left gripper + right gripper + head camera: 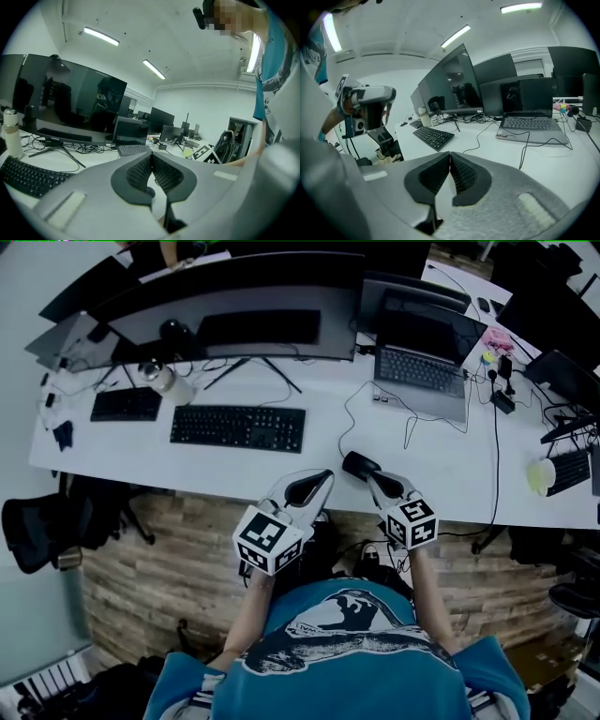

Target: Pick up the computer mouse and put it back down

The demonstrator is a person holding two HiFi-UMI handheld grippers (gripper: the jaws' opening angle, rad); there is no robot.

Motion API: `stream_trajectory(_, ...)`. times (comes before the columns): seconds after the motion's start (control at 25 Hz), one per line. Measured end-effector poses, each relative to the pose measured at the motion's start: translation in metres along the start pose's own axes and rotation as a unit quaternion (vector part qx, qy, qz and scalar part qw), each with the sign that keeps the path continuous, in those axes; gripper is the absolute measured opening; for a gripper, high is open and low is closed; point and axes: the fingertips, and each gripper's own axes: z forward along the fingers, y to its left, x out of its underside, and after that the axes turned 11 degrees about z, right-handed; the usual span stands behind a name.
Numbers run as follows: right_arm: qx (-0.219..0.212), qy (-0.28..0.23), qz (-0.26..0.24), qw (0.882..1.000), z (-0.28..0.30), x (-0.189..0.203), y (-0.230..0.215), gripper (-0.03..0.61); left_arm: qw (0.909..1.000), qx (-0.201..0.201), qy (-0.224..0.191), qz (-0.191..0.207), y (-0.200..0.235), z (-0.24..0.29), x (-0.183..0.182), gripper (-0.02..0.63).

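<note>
A black wired computer mouse (359, 464) lies on the white desk (281, 470) close to its front edge. My right gripper (373, 478) is shut and empty, its tips just at the near right side of the mouse; whether they touch it I cannot tell. In the right gripper view the pads (459, 173) meet with nothing between them. My left gripper (323, 481) hovers at the desk's front edge, a little left of the mouse, also shut and empty. Its pads (164, 176) are pressed together in the left gripper view.
A black keyboard (238, 427) lies left of the mouse, a smaller one (126, 405) farther left. An open laptop (422, 357) stands behind at right, a wide monitor (225, 296) at the back. Cables (349, 413) cross the desk. A dark chair (37, 531) stands left.
</note>
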Motion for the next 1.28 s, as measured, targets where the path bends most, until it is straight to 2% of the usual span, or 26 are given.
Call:
stream_trajectory(0.04, 0.006, 0.004, 0.002, 1.0, 0.004, 0.002, -0.004, 0.006, 1.0, 0.004, 0.0, -0.001, 0.003, -0.001, 0.001, 0.015)
stream_trajectory(0.12, 0.015, 0.015, 0.003, 1.0, 0.013, 0.006, -0.01, 0.062, 0.9999, 0.011, 0.0, -0.001, 0.009, -0.004, 0.002, 0.015)
stream_trajectory(0.16, 0.02, 0.021, 0.0, 1.0, 0.018, 0.008, -0.014, 0.067, 0.9999, 0.014, 0.001, -0.001, 0.012, -0.005, 0.003, 0.015)
stream_trajectory(0.24, 0.026, 0.036, -0.011, 0.999, 0.029, 0.011, -0.02, 0.086, 0.9998, 0.021, 0.003, 0.0, 0.017, -0.006, 0.005, 0.015)
stream_trajectory(0.36, 0.032, 0.074, -0.04, 0.996, 0.046, 0.021, -0.029, 0.157, 0.9995, 0.03, 0.002, 0.002, 0.024, -0.008, 0.006, 0.015)
stream_trajectory(0.48, 0.039, 0.122, -0.084, 0.988, 0.062, 0.034, -0.038, 0.248, 0.9992, 0.039, 0.002, 0.005, 0.03, -0.008, 0.006, 0.015)
stream_trajectory(0.64, 0.042, 0.178, -0.123, 0.975, 0.079, 0.051, -0.052, 0.322, 0.9988, 0.048, 0.008, 0.005, 0.035, -0.01, 0.01, 0.015)
stream_trajectory(0.88, 0.025, 0.224, -0.122, 0.967, 0.096, 0.067, -0.061, 0.339, 0.9981, 0.06, 0.015, 0.005, 0.04, -0.01, 0.015, 0.015)
stream_trajectory(1.0, 0.028, 0.228, -0.139, 0.963, 0.098, 0.069, -0.059, 0.342, 0.9978, 0.063, 0.02, 0.004, 0.043, -0.01, 0.018, 0.015)
stream_trajectory(1.16, 0.044, 0.197, -0.132, 0.97, 0.098, 0.068, -0.058, 0.329, 0.9973, 0.069, 0.024, 0.003, 0.047, -0.008, 0.021, 0.015)
stream_trajectory(1.28, 0.053, 0.189, -0.103, 0.975, 0.098, 0.069, -0.056, 0.327, 0.9967, 0.077, 0.025, 0.004, 0.047, -0.007, 0.023, 0.015)
